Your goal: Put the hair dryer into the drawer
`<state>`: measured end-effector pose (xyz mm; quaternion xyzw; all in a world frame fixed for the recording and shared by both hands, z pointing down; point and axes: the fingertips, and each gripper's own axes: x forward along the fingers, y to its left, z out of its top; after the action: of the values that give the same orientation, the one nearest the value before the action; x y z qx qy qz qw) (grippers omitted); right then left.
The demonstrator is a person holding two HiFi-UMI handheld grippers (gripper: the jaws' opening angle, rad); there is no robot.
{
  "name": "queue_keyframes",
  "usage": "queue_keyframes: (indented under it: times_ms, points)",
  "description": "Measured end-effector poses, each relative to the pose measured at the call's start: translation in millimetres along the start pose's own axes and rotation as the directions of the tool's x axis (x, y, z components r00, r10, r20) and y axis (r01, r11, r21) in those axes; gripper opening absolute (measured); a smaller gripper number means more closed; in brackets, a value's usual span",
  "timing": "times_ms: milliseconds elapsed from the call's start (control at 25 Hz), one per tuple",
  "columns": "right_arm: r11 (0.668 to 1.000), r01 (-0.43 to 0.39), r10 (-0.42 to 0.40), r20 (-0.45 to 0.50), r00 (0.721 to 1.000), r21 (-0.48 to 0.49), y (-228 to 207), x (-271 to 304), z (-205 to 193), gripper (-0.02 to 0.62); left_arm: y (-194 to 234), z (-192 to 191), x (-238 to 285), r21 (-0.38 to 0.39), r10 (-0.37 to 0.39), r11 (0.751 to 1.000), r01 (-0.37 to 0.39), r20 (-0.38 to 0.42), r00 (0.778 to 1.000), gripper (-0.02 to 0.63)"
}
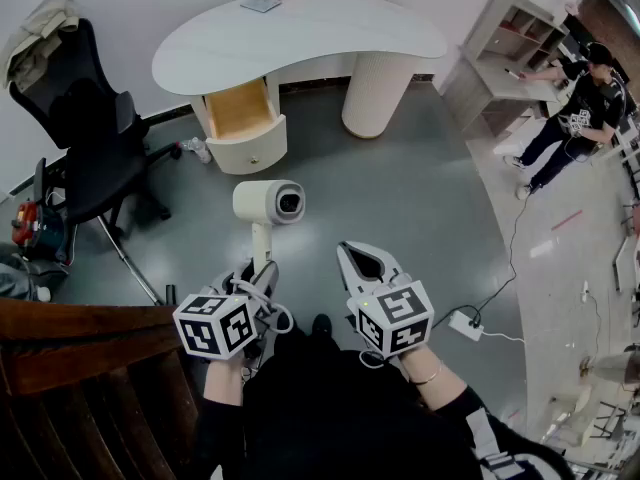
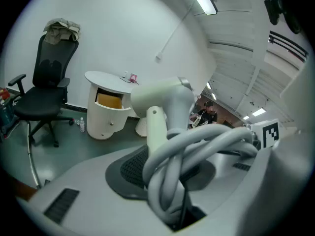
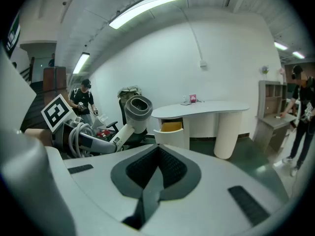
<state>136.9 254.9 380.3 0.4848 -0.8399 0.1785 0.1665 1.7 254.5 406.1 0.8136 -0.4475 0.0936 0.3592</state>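
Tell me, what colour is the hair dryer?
The hair dryer is cream white with a dark round end; the head view shows it best.

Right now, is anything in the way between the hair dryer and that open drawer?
Nothing visible is. The hair dryer, gripped by the left gripper, points toward the open drawer with only floor between them. The office chair stands well off to the left.

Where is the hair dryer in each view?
Head view: hair dryer centre, upright above left gripper.
Left gripper view: hair dryer centre, rising from the jaws, cord coiled in front.
Right gripper view: hair dryer left of centre, tilted.
Shared landmark: open drawer under the white desk.
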Motion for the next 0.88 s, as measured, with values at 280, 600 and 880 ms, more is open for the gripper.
queue_keyframes:
  times_ms: [280,600,880]
  points:
    - [1.0,-0.008,0.008,0.0,1.0,0.0,-5.7,-1.4,-1.1,0.005,-5.6,0.2,6.0,0.002,0.014,1.0,-0.014,-0.003,1.0,0.158]
    - [1.0,-0.014,0.014,-0.005,1.0,0.007,-12.8,-2.4,-7.9,0.005,-10.0,-6.5,11.0,-0.023,0.026,0.999,-0.026,-0.002,1.0,0.158]
    - [0.999,-0.05,0.05,-0.008,0.999,-0.021,-20.9,-0.5,-10.5,0.005,-14.4,-4.6,12.6,-0.043,0.046,0.998,-0.045,0.032,0.998,0.158]
